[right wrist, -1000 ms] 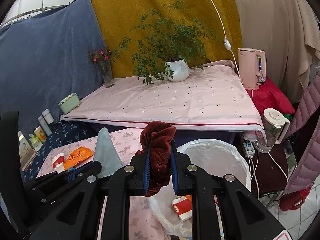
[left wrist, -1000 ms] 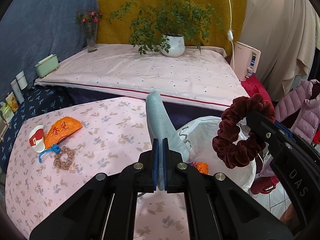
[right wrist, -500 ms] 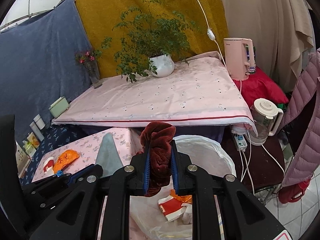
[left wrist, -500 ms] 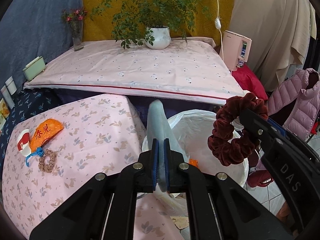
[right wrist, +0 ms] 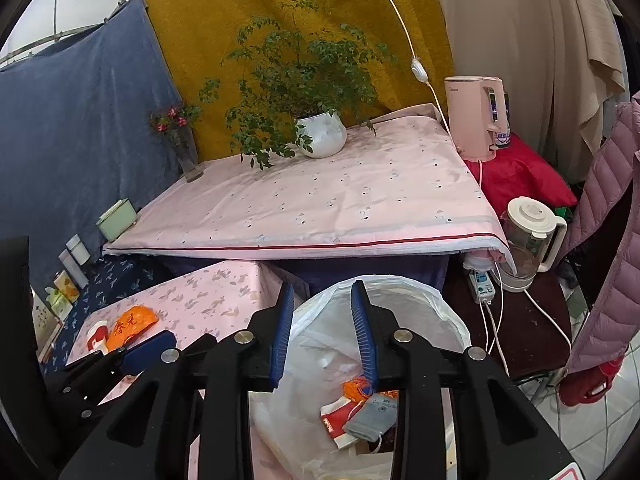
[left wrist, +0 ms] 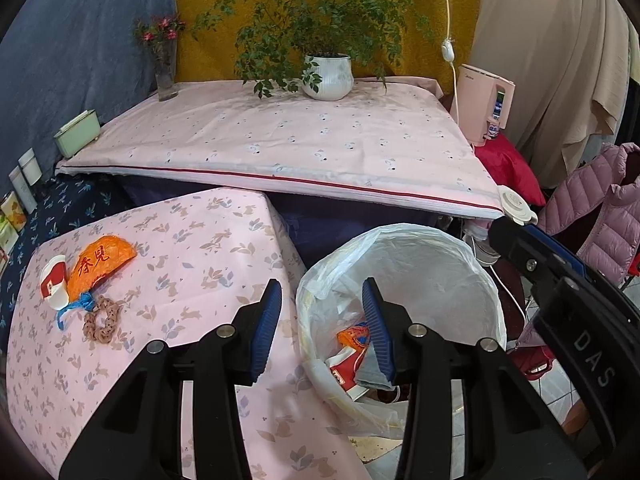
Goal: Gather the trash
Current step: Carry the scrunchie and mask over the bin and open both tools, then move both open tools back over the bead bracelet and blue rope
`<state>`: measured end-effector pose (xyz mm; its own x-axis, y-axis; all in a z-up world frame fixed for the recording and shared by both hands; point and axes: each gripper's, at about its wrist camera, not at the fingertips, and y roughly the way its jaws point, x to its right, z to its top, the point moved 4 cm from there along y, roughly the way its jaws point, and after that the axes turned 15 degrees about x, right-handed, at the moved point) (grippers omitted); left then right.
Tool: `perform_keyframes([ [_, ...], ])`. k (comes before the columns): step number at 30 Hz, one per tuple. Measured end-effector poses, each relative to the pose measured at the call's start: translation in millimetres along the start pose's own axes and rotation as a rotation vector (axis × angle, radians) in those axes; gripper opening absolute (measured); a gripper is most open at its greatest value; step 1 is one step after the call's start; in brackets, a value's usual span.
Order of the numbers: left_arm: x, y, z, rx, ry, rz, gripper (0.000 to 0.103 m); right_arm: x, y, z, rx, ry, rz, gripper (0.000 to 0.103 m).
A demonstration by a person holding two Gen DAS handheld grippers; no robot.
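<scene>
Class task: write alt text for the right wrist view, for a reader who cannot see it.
The right gripper, jaws open and empty, hangs over a white-lined trash bin holding a grey sock and red and orange wrappers. To the left, an orange packet lies on a pink floral table.

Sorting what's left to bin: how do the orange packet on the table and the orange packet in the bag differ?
The table packet lies flat and fully visible on the floral cloth, beside a red-and-white cup; the bag packet sits crumpled among other trash, partly hidden. The table packet shows red characters; none can be made out on the bag one. Both are orange.
</scene>
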<state>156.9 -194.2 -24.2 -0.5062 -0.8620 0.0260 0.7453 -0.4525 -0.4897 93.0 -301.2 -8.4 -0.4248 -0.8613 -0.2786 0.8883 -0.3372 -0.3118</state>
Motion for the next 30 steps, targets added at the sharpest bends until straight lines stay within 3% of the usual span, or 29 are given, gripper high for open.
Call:
perform_keyframes([
  [12,-30.9,-10.0,-3.5,0.001,-0.052,0.032,0.040,-31.7,-5.0,-7.0,-0.015,-0.037,0.032,0.033],
  [24,-85.3,-21.3,-11.1,0.004,-0.142,0.095,0.040,-76.5,-5.9,-16.8,-0.033,-0.094,0.084,0.038],
  [30,-122.0,-27.7,-20.9,0.005,-0.190,0.147,0.049,-106.3,-4.2,-28.1,-0.058,-0.121,0.123,0.039],
])
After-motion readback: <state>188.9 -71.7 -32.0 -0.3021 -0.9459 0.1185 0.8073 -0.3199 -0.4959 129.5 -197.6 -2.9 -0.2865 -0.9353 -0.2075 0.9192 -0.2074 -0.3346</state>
